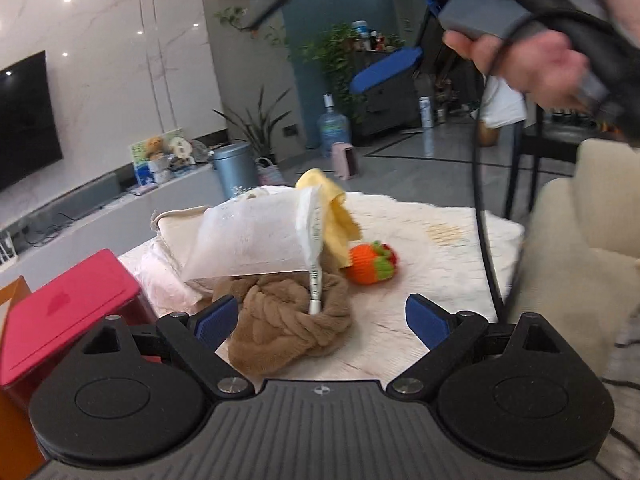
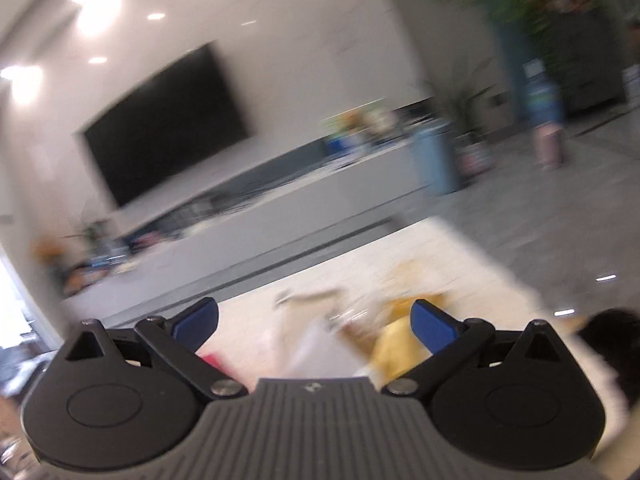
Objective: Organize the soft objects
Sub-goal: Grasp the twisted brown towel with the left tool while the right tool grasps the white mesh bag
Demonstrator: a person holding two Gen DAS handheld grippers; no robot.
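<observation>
In the left wrist view a brown braided plush piece lies on a cream fuzzy cover, between the fingers of my open left gripper. A white translucent pouch with a zip edge leans over it, with a yellow cloth behind and an orange and green knitted ball to the right. My right gripper is open and holds nothing; its view is blurred, showing the yellow cloth and the pouch below. A hand holds that gripper at the upper right of the left wrist view.
A red box stands at the left of the pile. A beige canvas bag lies behind the pouch. A cream sofa cushion rises at the right. A black cable hangs over the cover. A TV and low console lie beyond.
</observation>
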